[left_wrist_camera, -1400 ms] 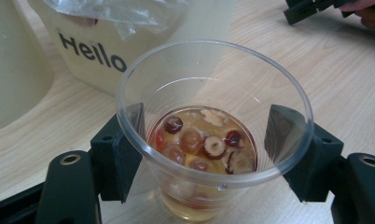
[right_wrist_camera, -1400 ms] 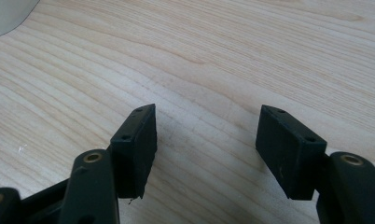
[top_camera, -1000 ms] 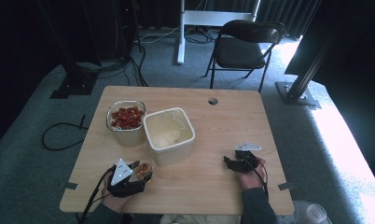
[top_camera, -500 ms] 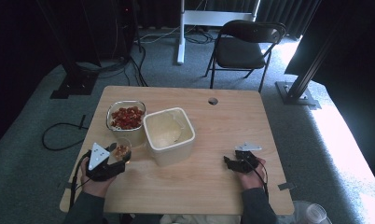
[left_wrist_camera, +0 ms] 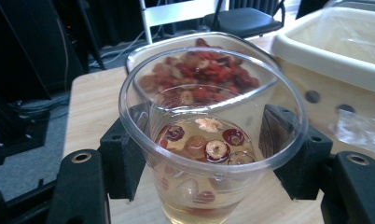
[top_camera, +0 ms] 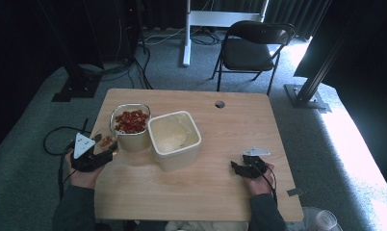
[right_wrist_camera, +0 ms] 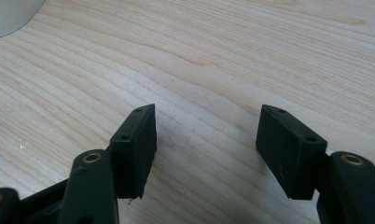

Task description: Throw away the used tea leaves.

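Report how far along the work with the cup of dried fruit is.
Done: the clear cup already holds fruit slices in pale liquid. In hand: the left claw clamps it beside the glass container of dried fruit. The right claw rests open on the table, holding nothing. What is left cannot be told; the white tub looks nearly empty.

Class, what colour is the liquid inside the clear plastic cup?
Pale amber-yellow, with red dried fruit slices floating in it; the clear plastic cup shows best in the left gripper view.

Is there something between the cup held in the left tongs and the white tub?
Yes. The clear cup in the left tongs has the glass container of dried red fruit standing between it and the white tub, nearer the far side.
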